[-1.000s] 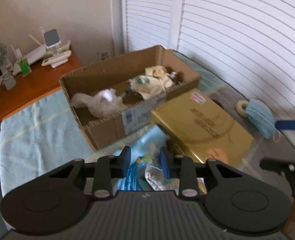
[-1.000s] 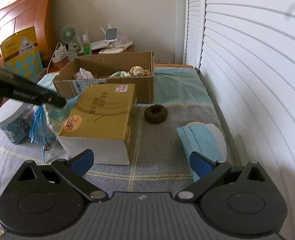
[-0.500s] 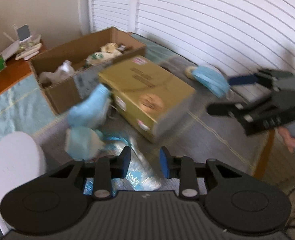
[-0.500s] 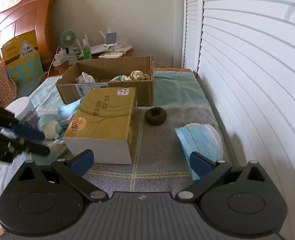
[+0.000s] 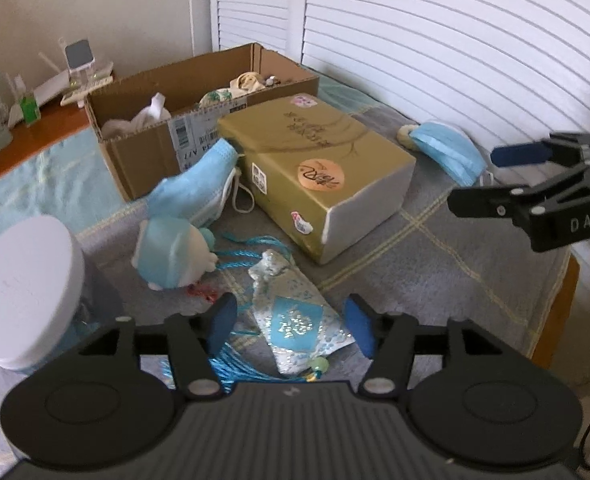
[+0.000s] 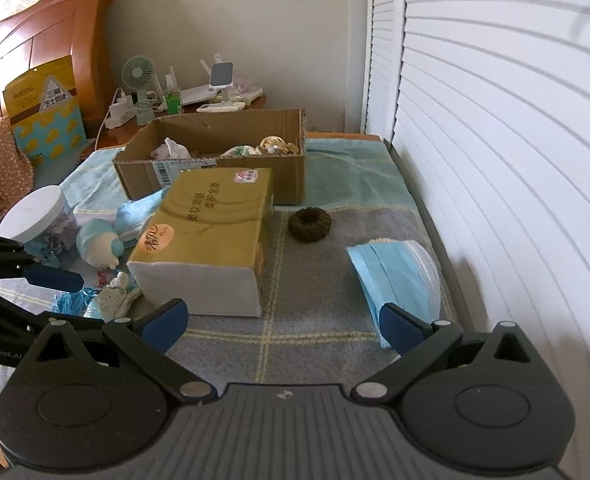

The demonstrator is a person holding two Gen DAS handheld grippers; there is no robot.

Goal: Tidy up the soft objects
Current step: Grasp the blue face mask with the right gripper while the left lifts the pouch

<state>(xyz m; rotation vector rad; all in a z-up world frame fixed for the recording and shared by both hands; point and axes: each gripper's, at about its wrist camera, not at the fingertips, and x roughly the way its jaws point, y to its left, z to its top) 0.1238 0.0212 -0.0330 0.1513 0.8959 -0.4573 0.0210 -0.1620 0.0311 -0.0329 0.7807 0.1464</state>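
My left gripper [image 5: 291, 326] hangs low over the grey blanket and its jaws are opening. A silvery sachet with a blue tassel [image 5: 295, 320] lies on the blanket between the fingers, and the pads are off it. A small blue and white plush toy [image 5: 171, 252] and a blue face mask [image 5: 199, 188] lie just beyond. My right gripper [image 6: 285, 326] is open with nothing in it, beside another blue face mask [image 6: 395, 272]. A brown scrunchie [image 6: 310, 224] lies further off. The cardboard box [image 5: 199, 92] holds several soft items.
A gold tissue box [image 5: 315, 160] lies in front of the cardboard box, between the two grippers. A white-lidded jar [image 5: 23, 280] stands at the left. White shutters [image 6: 495, 120] run along the right side. A wooden nightstand [image 6: 191, 112] with small devices stands behind.
The left gripper swung away from the cardboard box and came down, its jaws went from nearly shut to apart, and the sachet now lies loose on the blanket. The right gripper has stayed still.
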